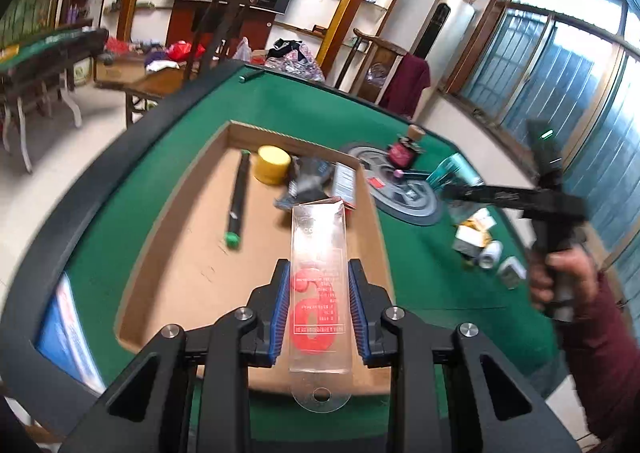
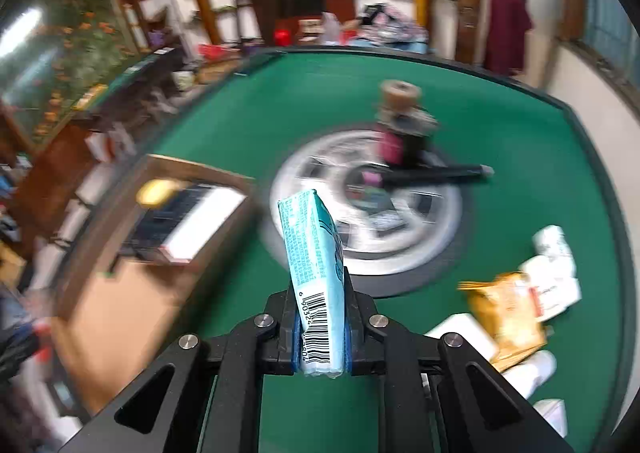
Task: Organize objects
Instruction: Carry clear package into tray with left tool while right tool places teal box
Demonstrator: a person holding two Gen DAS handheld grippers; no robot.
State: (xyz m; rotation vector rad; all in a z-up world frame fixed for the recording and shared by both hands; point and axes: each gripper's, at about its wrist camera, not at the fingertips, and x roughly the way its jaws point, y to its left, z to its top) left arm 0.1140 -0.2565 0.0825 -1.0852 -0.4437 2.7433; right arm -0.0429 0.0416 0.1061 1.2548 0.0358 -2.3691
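Left gripper (image 1: 319, 307): its blue pads are pressing both long sides of a clear plastic package (image 1: 319, 285) with a big red shape inside, holding it lengthwise above the near part of the cardboard box (image 1: 176, 253).
Right gripper (image 2: 320, 327): its fingers are clamping the barcode end of a light blue carton (image 2: 316, 265), which is sticking out ahead over the green felt table (image 2: 520, 157), near the round grey hub (image 2: 420, 253) at the table's centre.
Cardboard box: sitting on the felt, open on top, and already holding a yellow round tub (image 1: 273, 164), a long black tube with a green cap (image 1: 238, 199), a dark crumpled packet (image 1: 310, 181) and a flat white-faced box (image 1: 345, 181) along its far side.
Table centre: a dark bottle with a pink label and cork stopper (image 2: 400, 125) is standing by the hub, with a black pen (image 2: 436, 174) lying beside it.
Right of the hub: an orange packet (image 2: 504, 313) and white boxes (image 2: 556, 273) are lying loose on the felt, well apart from the cardboard box.
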